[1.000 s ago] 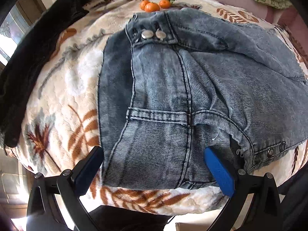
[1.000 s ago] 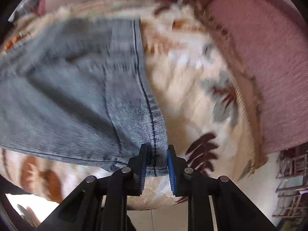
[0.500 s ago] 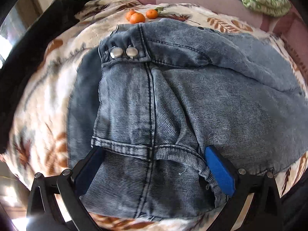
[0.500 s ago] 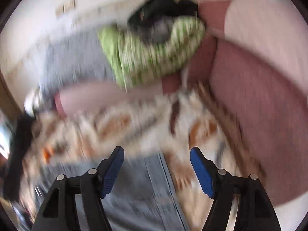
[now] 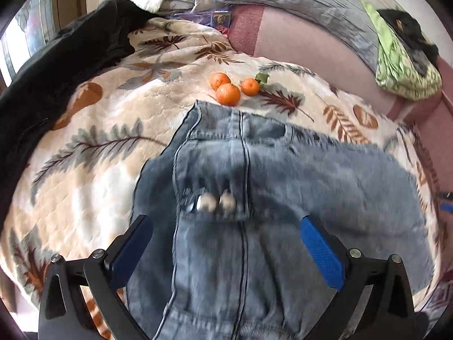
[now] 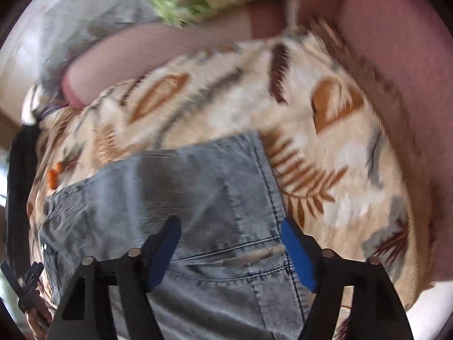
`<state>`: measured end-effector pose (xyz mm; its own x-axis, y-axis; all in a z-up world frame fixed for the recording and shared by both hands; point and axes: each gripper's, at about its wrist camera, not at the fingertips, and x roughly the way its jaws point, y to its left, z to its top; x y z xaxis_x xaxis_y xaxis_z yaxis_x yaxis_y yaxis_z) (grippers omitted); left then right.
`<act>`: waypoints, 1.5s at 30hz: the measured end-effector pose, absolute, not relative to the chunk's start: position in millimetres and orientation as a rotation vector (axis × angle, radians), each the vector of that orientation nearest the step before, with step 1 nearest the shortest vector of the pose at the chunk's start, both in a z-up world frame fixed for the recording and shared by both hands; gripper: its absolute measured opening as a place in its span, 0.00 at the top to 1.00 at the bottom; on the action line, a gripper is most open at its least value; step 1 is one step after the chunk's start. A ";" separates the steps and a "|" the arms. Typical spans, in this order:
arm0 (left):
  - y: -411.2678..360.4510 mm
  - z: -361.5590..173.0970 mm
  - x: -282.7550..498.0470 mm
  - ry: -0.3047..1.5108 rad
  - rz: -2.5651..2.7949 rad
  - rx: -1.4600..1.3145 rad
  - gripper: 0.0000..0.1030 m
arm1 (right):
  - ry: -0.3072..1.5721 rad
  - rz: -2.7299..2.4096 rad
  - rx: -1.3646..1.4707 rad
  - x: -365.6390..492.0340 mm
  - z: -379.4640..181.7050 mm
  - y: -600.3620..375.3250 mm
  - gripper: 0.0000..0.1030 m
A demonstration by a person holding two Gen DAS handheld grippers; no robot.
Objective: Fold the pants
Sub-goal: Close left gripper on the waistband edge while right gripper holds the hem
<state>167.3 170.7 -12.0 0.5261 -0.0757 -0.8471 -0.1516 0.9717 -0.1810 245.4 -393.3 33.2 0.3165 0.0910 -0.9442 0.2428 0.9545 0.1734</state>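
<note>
Both sets of tongs are spread wide with nothing in them, the left tongs point(image 5: 225, 240) over the waistband snaps and the right tongs point(image 6: 230, 250) over a seam. The jeans point(image 5: 283, 198) lie folded on the leaf-print blanket point(image 5: 99, 130). Farther back, three oranges point(image 5: 230, 86) sit just past the denim.

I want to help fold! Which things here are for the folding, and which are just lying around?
For the folding: jeans; left gripper, open; right gripper, open.

Just lying around: three oranges; black garment; green cloth; grey pillow; leaf-print blanket.
</note>
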 end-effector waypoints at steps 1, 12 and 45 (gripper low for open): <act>174.4 -14.4 176.5 1.026 0.052 -0.261 0.00 | 1.243 -0.115 0.328 252.0 24.9 -401.1 0.28; 193.6 -30.7 281.9 1.038 0.109 -0.287 0.21 | 1.229 -0.072 0.339 311.8 -11.5 -419.0 0.28; 206.8 -50.9 336.7 1.046 0.207 -0.194 0.87 | 1.158 -0.127 0.123 358.6 -23.7 -390.6 0.52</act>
